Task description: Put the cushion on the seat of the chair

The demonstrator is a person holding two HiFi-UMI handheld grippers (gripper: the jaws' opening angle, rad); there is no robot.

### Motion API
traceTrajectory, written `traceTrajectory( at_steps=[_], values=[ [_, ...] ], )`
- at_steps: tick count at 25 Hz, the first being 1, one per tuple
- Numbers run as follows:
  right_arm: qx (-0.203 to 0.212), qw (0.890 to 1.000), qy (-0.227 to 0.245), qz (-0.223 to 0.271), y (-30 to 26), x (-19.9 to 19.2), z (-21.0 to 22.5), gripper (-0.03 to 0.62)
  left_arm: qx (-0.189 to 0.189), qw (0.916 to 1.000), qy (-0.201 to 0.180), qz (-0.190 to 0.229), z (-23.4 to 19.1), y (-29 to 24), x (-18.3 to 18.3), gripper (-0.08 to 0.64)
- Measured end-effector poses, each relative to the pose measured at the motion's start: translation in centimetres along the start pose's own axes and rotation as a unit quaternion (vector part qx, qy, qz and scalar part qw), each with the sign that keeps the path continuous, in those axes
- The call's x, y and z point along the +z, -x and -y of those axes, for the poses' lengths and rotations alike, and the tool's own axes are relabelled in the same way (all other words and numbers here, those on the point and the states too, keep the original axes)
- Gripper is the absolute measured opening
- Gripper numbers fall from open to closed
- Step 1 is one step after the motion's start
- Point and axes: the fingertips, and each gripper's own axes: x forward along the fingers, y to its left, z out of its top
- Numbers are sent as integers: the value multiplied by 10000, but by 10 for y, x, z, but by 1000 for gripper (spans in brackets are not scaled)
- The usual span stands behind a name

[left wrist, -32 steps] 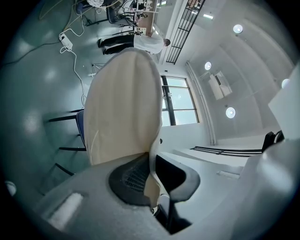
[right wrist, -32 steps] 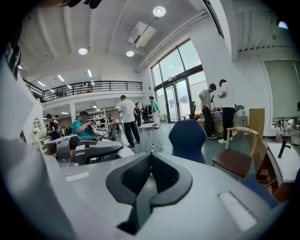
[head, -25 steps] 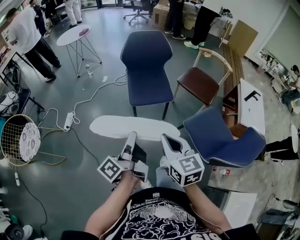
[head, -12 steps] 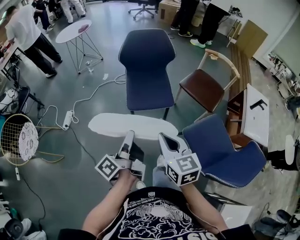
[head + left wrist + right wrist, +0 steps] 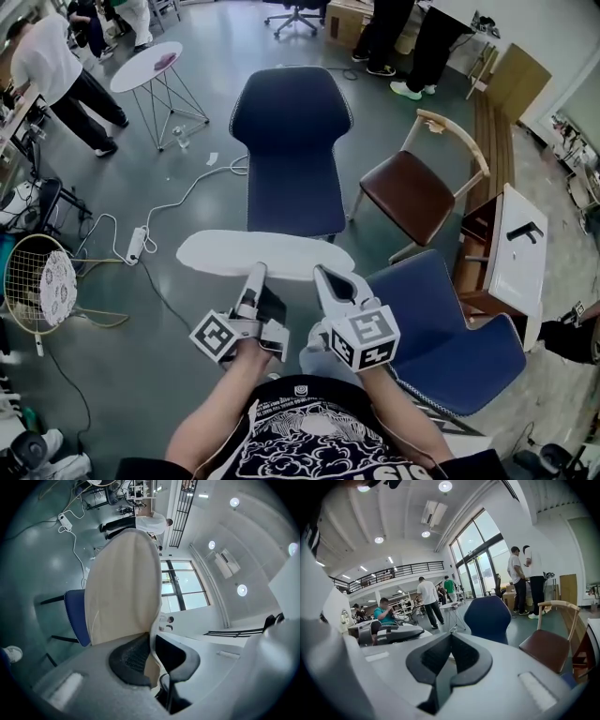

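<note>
Both grippers have carried the cushion forward. A second ago it hung well short of the blue chair; now its far edge just meets the front of that chair's seat. The left gripper has its jaws clamped on the cushion's near edge, and the right gripper jaws are closed on the same edge. The cushion hangs level before the chair, not yet over the seat – the carry looks nearly done, the lay-down still to come.
</note>
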Motion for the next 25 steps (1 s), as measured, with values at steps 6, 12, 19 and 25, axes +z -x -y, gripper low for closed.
traceTrajectory(
  at_steps=[6,12,19,25],
  values=[
    [98,9999,-22,33,-8,13,33,-6,5,9999,-105,46,0,-34,-11,40],
    [111,9999,-14,84,-14,22,53,-6,-38,9998,-180,15,1,-58,-17,40],
    [42,10000,9,27,-22,23,72,-6,-42,9999,-131,30,-8,-80,-18,40],
    [-29,10000,35,-76,-41,22,92,-6,-45,10000,10,43,-27,-107,-14,40]
  ],
)
